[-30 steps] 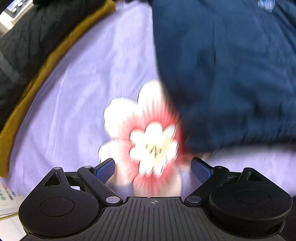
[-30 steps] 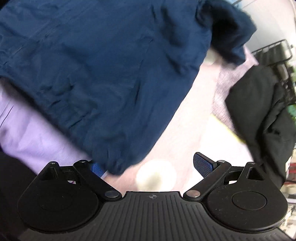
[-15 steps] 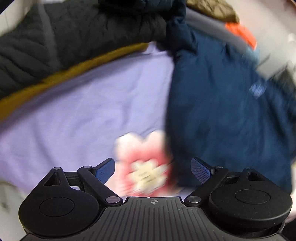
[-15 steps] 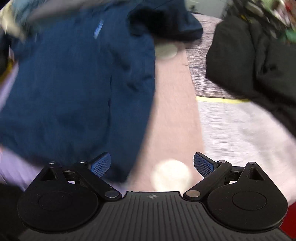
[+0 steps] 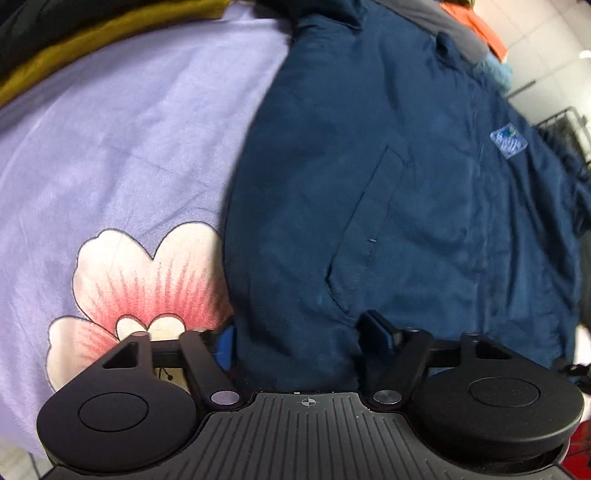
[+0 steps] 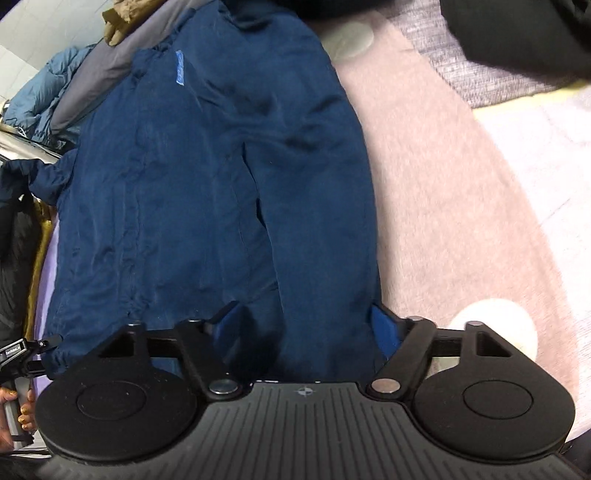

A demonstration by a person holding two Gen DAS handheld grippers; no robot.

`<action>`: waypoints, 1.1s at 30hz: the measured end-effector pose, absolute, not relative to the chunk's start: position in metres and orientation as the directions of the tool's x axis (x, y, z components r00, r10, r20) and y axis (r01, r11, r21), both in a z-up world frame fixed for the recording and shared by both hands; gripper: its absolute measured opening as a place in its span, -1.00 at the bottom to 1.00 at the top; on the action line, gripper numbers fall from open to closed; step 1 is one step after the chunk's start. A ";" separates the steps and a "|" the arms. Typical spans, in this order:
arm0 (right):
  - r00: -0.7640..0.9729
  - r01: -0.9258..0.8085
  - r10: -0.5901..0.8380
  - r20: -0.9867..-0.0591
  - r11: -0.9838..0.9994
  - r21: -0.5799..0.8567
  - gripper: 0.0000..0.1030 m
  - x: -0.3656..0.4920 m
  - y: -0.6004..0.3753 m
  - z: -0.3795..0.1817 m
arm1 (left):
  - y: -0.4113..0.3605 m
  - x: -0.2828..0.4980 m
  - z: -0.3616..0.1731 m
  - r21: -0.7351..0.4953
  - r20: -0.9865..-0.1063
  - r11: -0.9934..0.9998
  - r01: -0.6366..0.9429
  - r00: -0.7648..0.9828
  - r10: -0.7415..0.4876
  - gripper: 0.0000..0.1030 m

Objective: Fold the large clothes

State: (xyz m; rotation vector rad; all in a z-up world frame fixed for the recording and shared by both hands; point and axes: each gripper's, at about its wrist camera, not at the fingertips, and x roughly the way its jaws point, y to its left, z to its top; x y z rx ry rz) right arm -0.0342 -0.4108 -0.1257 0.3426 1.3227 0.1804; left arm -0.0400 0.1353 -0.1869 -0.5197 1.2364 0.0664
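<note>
Jacket (image 5: 388, 206) lies flat on the blanket (image 5: 122, 147), long axis running away from both grippers. Left gripper (image 5: 295, 339) straddles its near hem, jaws half-wide; right gripper (image 6: 306, 325) is closing around that hem's other corner.

The jacket (image 5: 369, 177) is spread flat upon a blanket (image 5: 110, 147), its hem nearest both cameras. The left claw (image 5: 295, 339) and right claw (image 6: 299, 325) are set over the hem's two corners. Other garments (image 6: 517, 33) are heaped behind.
</note>
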 end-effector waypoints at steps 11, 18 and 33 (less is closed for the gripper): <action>0.330 0.052 0.343 -0.879 0.924 0.380 -0.68 -0.051 -0.406 -0.096 | 0.129 -0.039 -0.146 -0.358 -0.897 0.888 -0.288 0.369 -0.242 0.39; 0.274 -0.009 0.362 -0.891 0.927 0.374 -0.71 -0.068 -0.405 -0.052 | 0.128 -0.062 -0.123 -0.314 -0.917 0.922 -0.225 0.324 -0.233 0.34; 0.136 0.074 0.210 -0.968 0.972 0.221 -0.48 -0.078 -0.399 -0.131 | 0.098 -0.072 -0.187 0.037 -0.975 0.982 -0.183 0.207 0.076 1.00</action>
